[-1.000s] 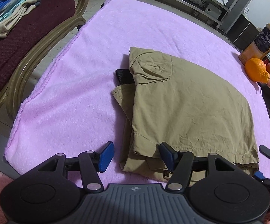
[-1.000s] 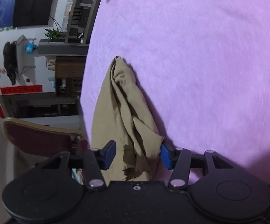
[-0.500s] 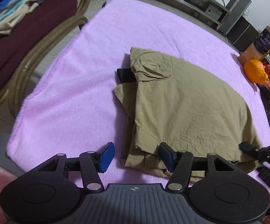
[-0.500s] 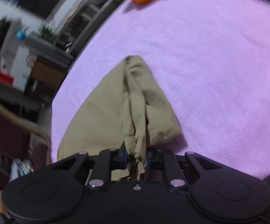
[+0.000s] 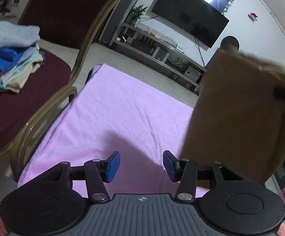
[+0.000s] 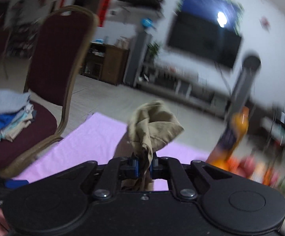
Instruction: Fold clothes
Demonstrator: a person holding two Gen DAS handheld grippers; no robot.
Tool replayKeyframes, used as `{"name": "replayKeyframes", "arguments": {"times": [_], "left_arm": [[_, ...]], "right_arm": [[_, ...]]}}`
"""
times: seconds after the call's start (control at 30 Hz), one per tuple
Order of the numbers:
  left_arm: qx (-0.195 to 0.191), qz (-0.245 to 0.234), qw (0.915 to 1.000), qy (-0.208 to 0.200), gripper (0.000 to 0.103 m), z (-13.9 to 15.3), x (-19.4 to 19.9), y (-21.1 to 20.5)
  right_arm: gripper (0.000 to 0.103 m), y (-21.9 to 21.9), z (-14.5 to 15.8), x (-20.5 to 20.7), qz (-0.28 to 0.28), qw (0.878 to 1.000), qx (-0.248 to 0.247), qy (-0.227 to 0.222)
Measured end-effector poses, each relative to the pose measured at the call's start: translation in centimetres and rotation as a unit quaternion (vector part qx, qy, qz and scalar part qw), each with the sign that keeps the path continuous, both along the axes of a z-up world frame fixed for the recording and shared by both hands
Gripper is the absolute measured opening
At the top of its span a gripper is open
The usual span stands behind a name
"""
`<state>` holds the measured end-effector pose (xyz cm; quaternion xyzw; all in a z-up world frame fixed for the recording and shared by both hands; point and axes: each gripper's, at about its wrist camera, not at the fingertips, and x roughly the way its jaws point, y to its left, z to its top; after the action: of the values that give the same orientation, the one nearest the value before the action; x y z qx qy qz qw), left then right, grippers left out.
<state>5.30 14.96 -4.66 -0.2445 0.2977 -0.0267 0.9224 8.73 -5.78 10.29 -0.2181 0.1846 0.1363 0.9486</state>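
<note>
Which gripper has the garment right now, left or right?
The right gripper: its jaws are shut on a bunched edge of the khaki garment. The left gripper is open, empty, over the pink blanket.

the blanket (image 5: pixel 122 106) covers the surface, with the chair (image 5: pixel 44 90) at its left edge. a stack of clothes (image 5: pixel 10 59) sits on the chair seat. the garment (image 5: pixel 240 108) hangs above the blanket's right side, right of the left gripper (image 5: pixel 141 164). behind the blanket a shelf (image 5: pixel 162 53) runs along the wall, under the tv (image 5: pixel 189 12). a bottle (image 6: pixel 235 129) stands at the right.
</note>
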Motion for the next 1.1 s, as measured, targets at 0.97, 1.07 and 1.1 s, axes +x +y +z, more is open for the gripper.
{"name": "replayKeyframes", "arguments": {"times": [0.97,1.07,1.1], "left_arm": [[0.115,-0.058,0.9899,0.059,0.047,-1.8,4.1,-6.2],[0.131,-0.083,0.9864,0.054,0.046,-1.3,4.8,-7.4],[0.137,-0.091,0.985,0.052,0.046,-1.1,5.0,-7.8]], "right_arm": [[0.057,-5.4,-10.0,14.4,-0.076,0.992,-0.035,0.09],[0.066,-8.7,-9.1,12.0,-0.068,0.992,-0.015,0.107],[0.068,-9.5,-9.2,11.4,-0.065,0.992,-0.012,0.104]]}}
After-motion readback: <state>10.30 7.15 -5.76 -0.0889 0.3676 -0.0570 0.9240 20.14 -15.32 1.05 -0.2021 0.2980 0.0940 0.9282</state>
